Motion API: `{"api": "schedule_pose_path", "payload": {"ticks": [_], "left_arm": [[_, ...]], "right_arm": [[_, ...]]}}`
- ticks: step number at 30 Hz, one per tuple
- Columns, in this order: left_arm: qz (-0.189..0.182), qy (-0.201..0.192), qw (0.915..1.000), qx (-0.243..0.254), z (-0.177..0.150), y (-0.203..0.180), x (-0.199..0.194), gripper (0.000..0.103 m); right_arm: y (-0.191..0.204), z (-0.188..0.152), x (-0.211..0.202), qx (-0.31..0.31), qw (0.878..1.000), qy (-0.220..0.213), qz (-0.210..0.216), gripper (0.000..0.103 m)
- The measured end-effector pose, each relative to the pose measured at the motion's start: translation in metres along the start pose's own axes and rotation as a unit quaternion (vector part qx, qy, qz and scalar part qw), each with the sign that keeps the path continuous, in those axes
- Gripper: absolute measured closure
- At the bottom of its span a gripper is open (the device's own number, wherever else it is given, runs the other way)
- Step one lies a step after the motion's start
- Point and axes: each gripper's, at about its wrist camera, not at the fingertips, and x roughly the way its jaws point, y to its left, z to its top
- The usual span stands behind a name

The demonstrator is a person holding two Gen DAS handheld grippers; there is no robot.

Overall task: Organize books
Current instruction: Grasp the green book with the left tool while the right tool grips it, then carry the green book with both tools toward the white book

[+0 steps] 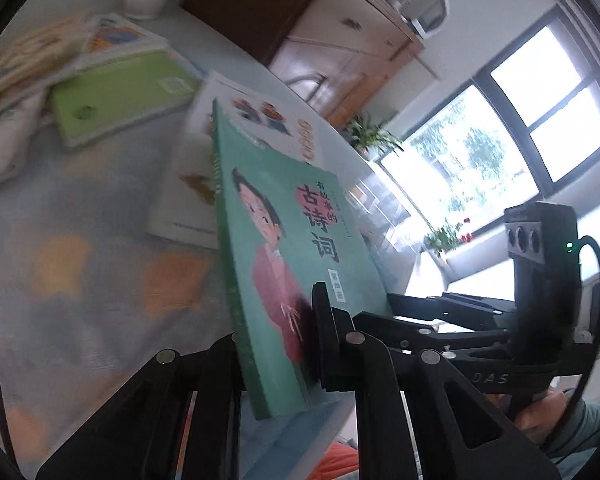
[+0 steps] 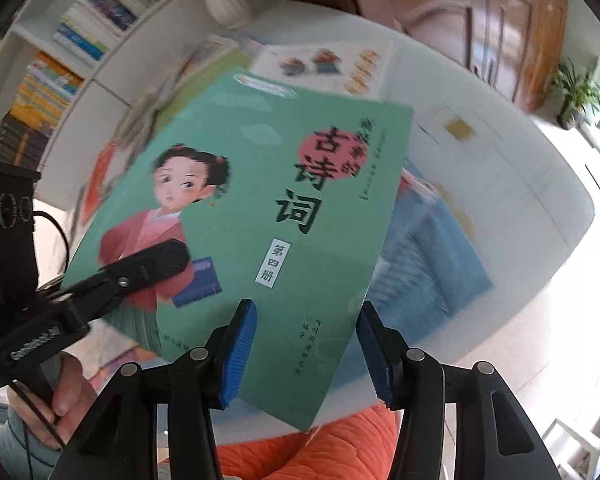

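My left gripper [image 1: 276, 344] is shut on a green book [image 1: 284, 264] with a girl in red on its cover, and holds it edge-up above the table. In the right wrist view the same green book [image 2: 260, 208] faces the camera, with the left gripper [image 2: 156, 260] clamped on its left side. My right gripper [image 2: 306, 352] is open, its blue pads on either side of the book's lower edge, not pressing on it. A white picture book [image 1: 204, 168] lies flat on the table behind. A lime-green book [image 1: 120, 96] lies further back on a loose pile.
The table has a pale patterned cloth [image 1: 80, 280]. A white vase [image 2: 226, 0] stands at the back. A white shelf [image 2: 60, 60] full of books is on the left. A blue stack [image 2: 432, 248] lies under the held book. A wooden cabinet [image 2: 500, 28] stands behind.
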Motion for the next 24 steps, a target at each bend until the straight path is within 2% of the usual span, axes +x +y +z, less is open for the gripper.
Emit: {"api": "schedule_pose_path", "payload": {"ticks": [3, 7, 12, 15, 18, 20, 24], "left_arm": [[0.016, -0.022, 0.9993, -0.027, -0.003, 0.025, -0.022, 0.092], [0.047, -0.050, 0.9959, -0.058, -0.016, 0.060, -0.057, 0.092], [0.059, -0.081, 0.9876, -0.121, -0.032, 0.103, -0.091, 0.092], [0.042, -0.091, 0.9816, -0.162, -0.043, 0.128, -0.101, 0.093], [0.035, -0.092, 0.9787, -0.180, -0.047, 0.140, -0.103, 0.093], [0.003, -0.096, 0.9754, -0.198, -0.045, 0.145, -0.103, 0.093], [-0.050, -0.102, 0.9665, -0.230, -0.045, 0.156, -0.109, 0.093]], "right_arm": [[0.027, 0.008, -0.001, -0.027, 1.000, -0.007, 0.005, 0.052], [0.073, 0.018, 0.018, -0.075, 0.997, 0.002, 0.017, 0.052], [0.137, 0.028, 0.046, -0.130, 0.991, 0.016, 0.040, 0.052], [0.152, 0.034, 0.066, -0.124, 0.989, 0.046, 0.071, 0.050], [0.148, 0.033, 0.080, -0.092, 0.988, 0.080, 0.093, 0.045], [0.138, 0.029, 0.084, -0.066, 0.987, 0.094, 0.115, 0.043], [0.107, 0.017, 0.094, 0.013, 0.977, 0.123, 0.172, 0.031]]}}
